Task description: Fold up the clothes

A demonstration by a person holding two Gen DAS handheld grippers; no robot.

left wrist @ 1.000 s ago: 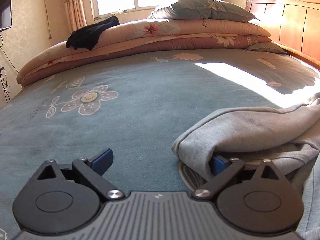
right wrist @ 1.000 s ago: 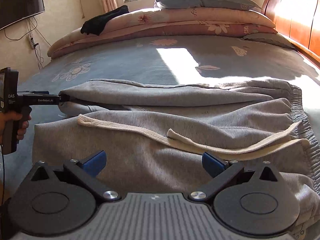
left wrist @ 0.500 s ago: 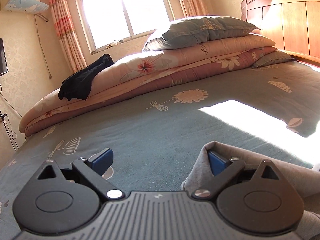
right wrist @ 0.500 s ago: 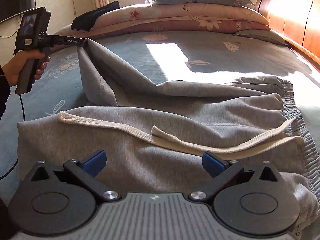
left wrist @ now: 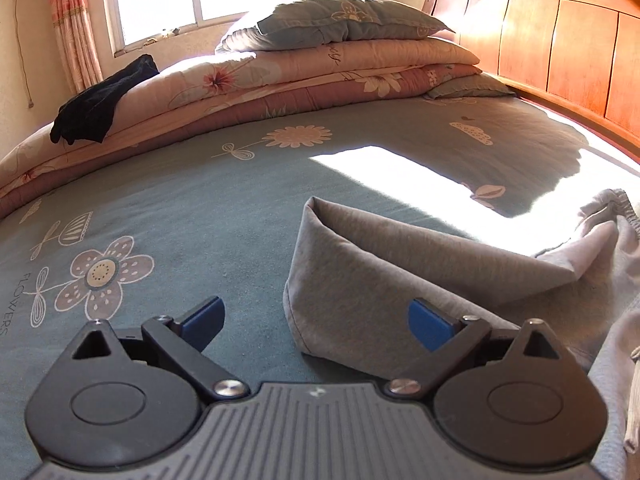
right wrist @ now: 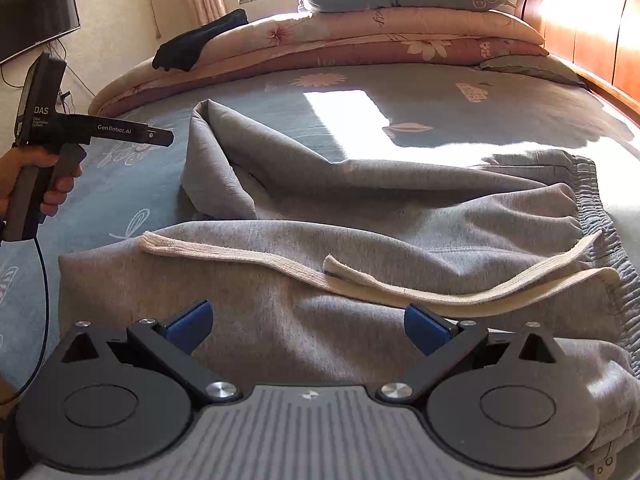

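Left gripper (left wrist: pixel 316 322) gapes wide, empty, right gripper (right wrist: pixel 308 322) likewise; grey sweatpants (right wrist: pixel 360 208) look soft, floppy — best pinched at the leg cuff (left wrist: pixel 316 248) beside the drawstring (right wrist: pixel 400 280).

The grey sweatpants (right wrist: pixel 400 208) lie crumpled across the bed, just ahead of the right tool (right wrist: pixel 308 322) — heavy, fleecy cloth, deeply creased. The elastic waistband (right wrist: pixel 600 208) sits to that tool's far right, gathered and ribbed. Two cream drawstring (right wrist: pixel 460 298) ends trail leftward over the near leg, one much longer than the other. The farther leg (its hem end folded back on itself) stands up in a loose peak (left wrist: pixel 360 264) — right in front of the left tool (left wrist: pixel 316 322), not gripped by it.
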